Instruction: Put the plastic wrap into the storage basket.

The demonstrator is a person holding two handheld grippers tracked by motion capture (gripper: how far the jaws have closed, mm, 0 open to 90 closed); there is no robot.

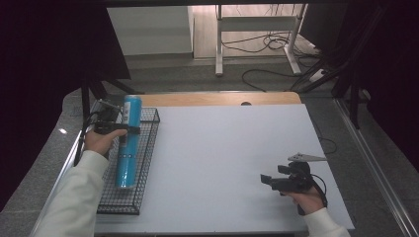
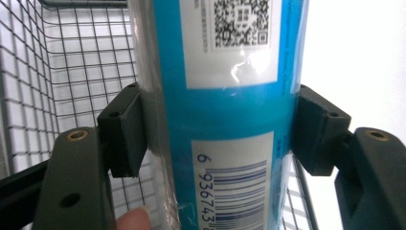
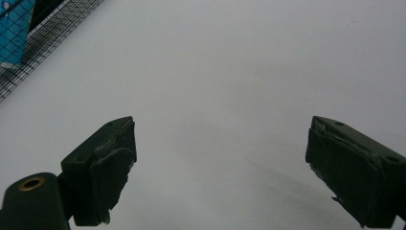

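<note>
White tabletop [image 1: 222, 148] fills the middle of the high view, with grey floor beyond its far edge. At its left edge sits a black wire basket [image 1: 146, 148]; over it the left gripper [image 1: 129, 130] clamps its 2 jaws on a blue cylindrical tube [image 1: 129, 143] bearing a barcode and QR code. Near the right edge, the right gripper [image 1: 265, 180] rests with jaws spread wide and empty.
</note>
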